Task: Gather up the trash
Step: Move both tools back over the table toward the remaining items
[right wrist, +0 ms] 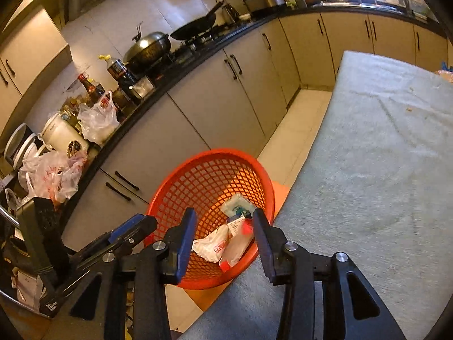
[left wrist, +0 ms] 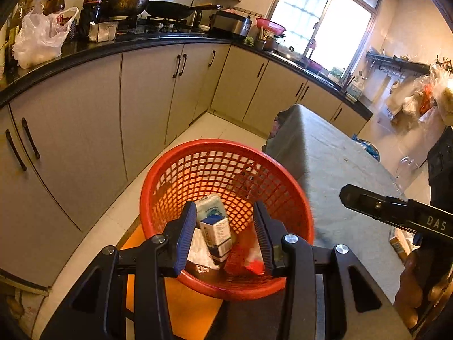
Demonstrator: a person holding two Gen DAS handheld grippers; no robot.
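Note:
A red mesh basket [left wrist: 181,175] stands on an orange stool beside the grey-covered table [left wrist: 339,164]. In it lie a blue and white carton [left wrist: 216,233], a white tissue pack [left wrist: 209,204], a white wrapper and a red wrapper [left wrist: 240,260]. My left gripper [left wrist: 225,235] is open and empty just above the basket. In the right wrist view the same basket [right wrist: 198,175] holds the carton [right wrist: 236,223] and a white wrapper with red print [right wrist: 215,246]. My right gripper [right wrist: 223,240] is open and empty over the basket's near rim. The left gripper shows at the left there [right wrist: 133,226].
A black counter [left wrist: 85,49] with grey cabinets runs along the left and back, carrying bottles, a white plastic bag [left wrist: 39,36], woks and a cooker. The table [right wrist: 382,155] fills the right. A pale tiled floor [left wrist: 198,130] lies between.

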